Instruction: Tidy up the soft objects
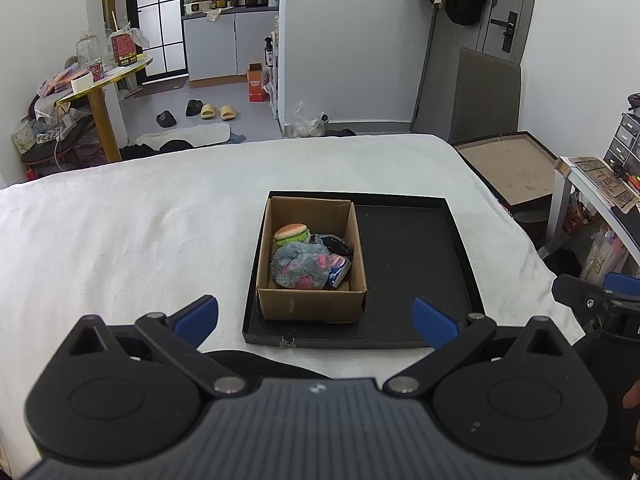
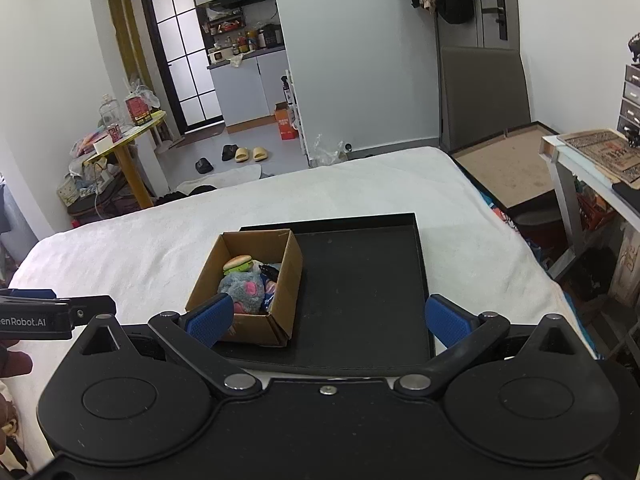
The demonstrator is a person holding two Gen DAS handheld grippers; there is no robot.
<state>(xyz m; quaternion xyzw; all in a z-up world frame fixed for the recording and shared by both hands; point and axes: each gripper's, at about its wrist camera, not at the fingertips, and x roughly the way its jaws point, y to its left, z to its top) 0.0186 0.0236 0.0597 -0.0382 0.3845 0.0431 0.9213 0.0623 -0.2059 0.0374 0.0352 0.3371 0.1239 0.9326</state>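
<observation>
Both my left gripper [image 1: 316, 322] and right gripper [image 2: 328, 318] hover with fingers spread, empty. Plush mouse [image 1: 298, 266] and burger toy [image 1: 291, 233] sit crowded in the cardboard box [image 1: 312, 304], at the left of the black tray [image 1: 408, 264]. Risk: a grab may snag the box wall and drag the light box.

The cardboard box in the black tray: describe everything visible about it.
The cardboard box is a small open-topped carton of plain brown corrugated board, flaps folded in, upright. It stands in the left part of the black tray, close against the tray's left wall, on the white-covered bed. Inside lie a grey and pink plush toy, a burger-shaped plush behind it, and a blue and white item at the right wall, partly hidden. Neither gripper touches it.
</observation>
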